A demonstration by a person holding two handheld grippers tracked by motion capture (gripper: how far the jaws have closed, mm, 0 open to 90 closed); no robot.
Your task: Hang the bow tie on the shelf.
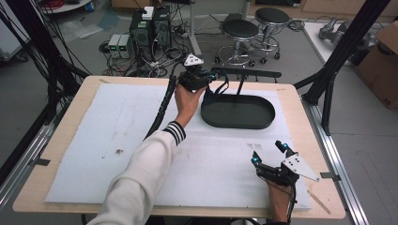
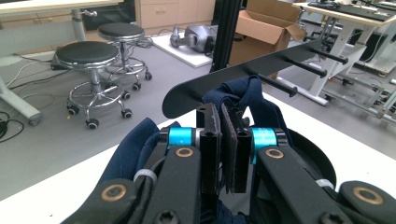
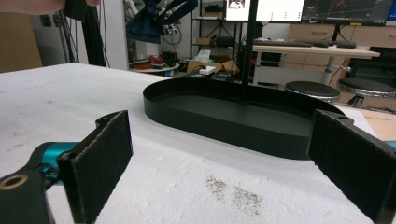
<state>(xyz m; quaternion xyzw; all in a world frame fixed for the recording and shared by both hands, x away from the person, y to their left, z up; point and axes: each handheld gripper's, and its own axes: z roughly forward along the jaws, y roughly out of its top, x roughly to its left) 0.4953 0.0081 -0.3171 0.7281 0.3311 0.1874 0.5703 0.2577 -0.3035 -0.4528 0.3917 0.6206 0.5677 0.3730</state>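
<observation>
Navy cloth (image 2: 243, 95) is pinched between the pads of my left gripper (image 2: 223, 149), whose jaws are pressed together on a fold of it; more of the same fabric bunches around and beneath the gripper. From the high view my left gripper (image 1: 197, 77) is up near the far edge of the bench, just at the left end of the black oval tray (image 1: 238, 111), and the cloth (image 1: 217, 86) hangs from it over that end of the tray. A thin black post rises from the tray to a flat black bar with pegs (image 2: 261, 70), and the cloth sits just below and in front of that bar; I cannot tell whether it touches it. My right gripper (image 1: 272, 157) rests low near the bench's near right corner, well apart from the tray, its jaws spread wide with nothing between them. White foam sheet (image 1: 94, 140) covers most of the bench, with a small dark smudge of specks (image 3: 233, 193) just ahead of my right gripper (image 3: 224, 163).
</observation>
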